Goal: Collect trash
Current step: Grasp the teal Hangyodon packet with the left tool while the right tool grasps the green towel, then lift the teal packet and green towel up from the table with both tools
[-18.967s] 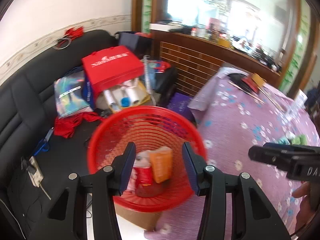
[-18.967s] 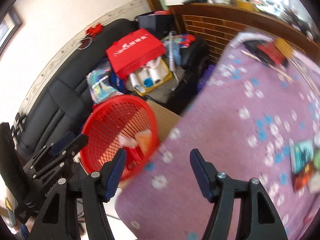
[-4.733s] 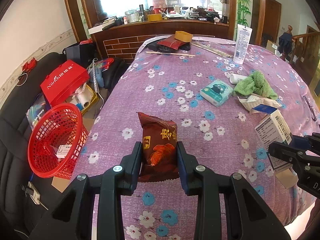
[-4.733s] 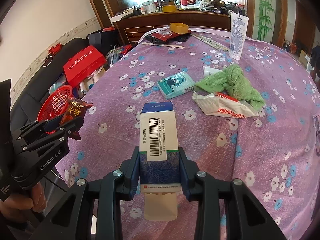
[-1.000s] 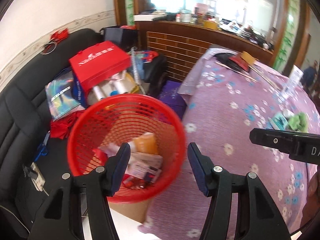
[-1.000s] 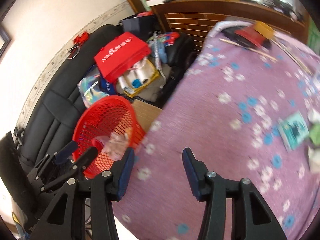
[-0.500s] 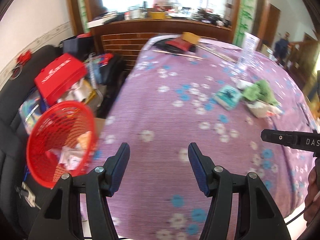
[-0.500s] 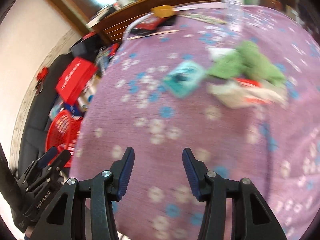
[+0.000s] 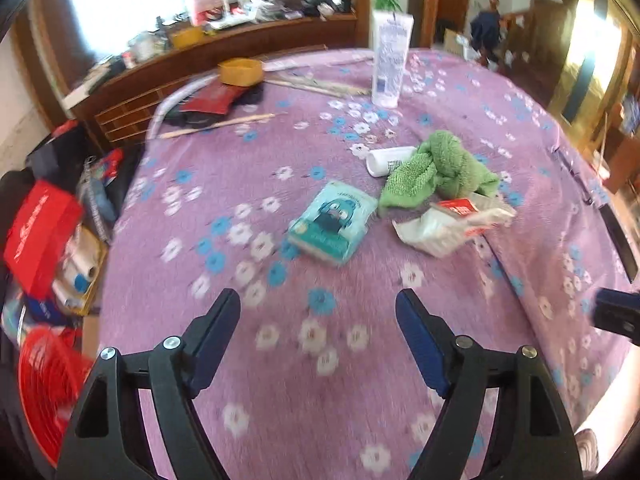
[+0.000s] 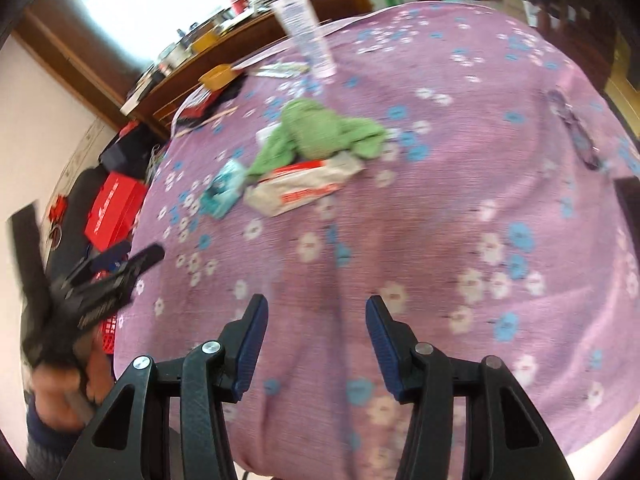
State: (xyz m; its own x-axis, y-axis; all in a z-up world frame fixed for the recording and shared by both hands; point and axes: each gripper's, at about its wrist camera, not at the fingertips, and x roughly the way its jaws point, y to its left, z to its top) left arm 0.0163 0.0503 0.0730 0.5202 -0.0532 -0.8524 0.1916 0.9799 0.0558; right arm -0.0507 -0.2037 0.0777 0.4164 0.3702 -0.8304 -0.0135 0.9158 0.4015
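Observation:
A teal tissue pack [image 9: 332, 222] lies mid-table on the purple flowered cloth [image 9: 280, 360]. To its right sit a crumpled white and red wrapper [image 9: 452, 222], a green towel [image 9: 436, 168] and a small white tube [image 9: 390, 160]. My left gripper [image 9: 318, 308] hovers over the near part of the table, its jaws opening with nothing between them. My right gripper [image 10: 316, 316] stands open and empty further right, over bare cloth. In the right wrist view the wrapper [image 10: 304, 188], the tissue pack [image 10: 222, 192] and the towel [image 10: 320, 132] lie ahead to the left. The red basket [image 9: 44, 384] is at the lower left, beside the table.
A tall white tube [image 9: 390, 60] stands at the far side of the table, with a yellow bowl [image 9: 240, 70], chopsticks and a dark red packet [image 9: 212, 100] near the back edge. A red bag [image 9: 38, 236] and clutter fill the sofa at left. A hand [image 10: 64, 384] holds the left gripper.
Both grippers have swung right, from the red basket to over the table. The left jaws stand wider apart than before. The basket has slid to the lower left edge.

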